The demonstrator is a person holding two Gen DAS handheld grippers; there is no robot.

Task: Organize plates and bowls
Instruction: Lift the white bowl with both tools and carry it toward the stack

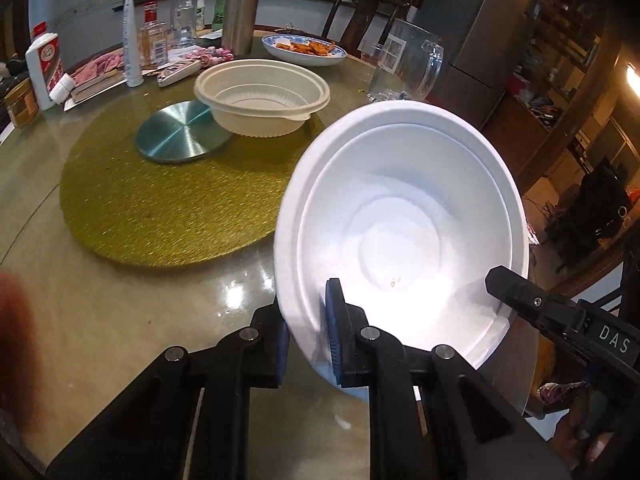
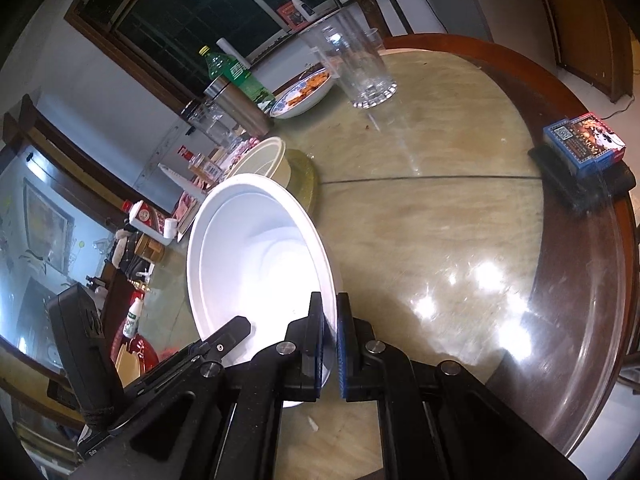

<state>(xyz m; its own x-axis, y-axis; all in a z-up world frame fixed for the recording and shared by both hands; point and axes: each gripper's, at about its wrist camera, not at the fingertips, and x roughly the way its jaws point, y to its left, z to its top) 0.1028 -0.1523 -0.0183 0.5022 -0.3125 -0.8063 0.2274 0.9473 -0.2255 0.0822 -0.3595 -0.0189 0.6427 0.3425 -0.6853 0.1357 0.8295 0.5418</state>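
Two claws clamped on one white bowl (image 1: 400, 216): left claw (image 1: 308, 336) pinching rim at 7 o'clock, right claw (image 2: 330, 344) pinching opposite rim. Bowl tilted, lifted off surface (image 1: 120, 300). Cream bowl (image 1: 260, 96) at 11 o'clock on gold turntable (image 1: 160, 208), partly over metal disc (image 1: 180, 132).

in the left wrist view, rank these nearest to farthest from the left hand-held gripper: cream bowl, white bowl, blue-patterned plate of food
1. white bowl: its rim is pinched in the left hand-held gripper, low and right of centre.
2. cream bowl: beyond it on the gold mat, centre.
3. blue-patterned plate of food: farthest, at the back of the table.
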